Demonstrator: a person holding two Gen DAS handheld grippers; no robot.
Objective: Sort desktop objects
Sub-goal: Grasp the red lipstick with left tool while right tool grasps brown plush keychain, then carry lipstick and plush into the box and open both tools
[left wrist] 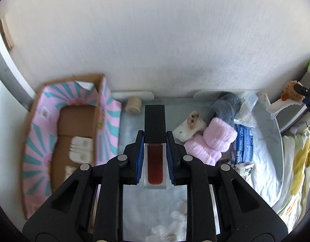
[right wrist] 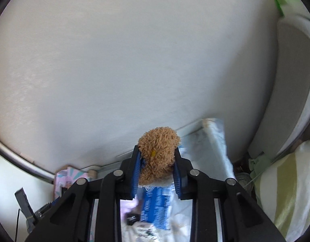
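Note:
My left gripper (left wrist: 155, 139) is shut on a lip gloss tube (left wrist: 155, 161) with a black cap and clear body of red liquid, held above the table. To its left stands an open pink-and-teal cardboard box (left wrist: 74, 125) with white items inside. My right gripper (right wrist: 157, 157) is shut on a brown plush toy (right wrist: 158, 155), held up in the air; it also shows at the far right of the left wrist view (left wrist: 291, 94). Below it lies a blue packet (right wrist: 155, 207).
On the table lie pink fluffy bands (left wrist: 211, 143), a grey fluffy item (left wrist: 225, 104), a patterned white pouch (left wrist: 190, 128), a blue packet (left wrist: 244, 143), a beige roll (left wrist: 132, 104) and a clear plastic bag (left wrist: 249, 102). A white wall stands behind. Yellow-patterned bedding (left wrist: 300, 161) lies right.

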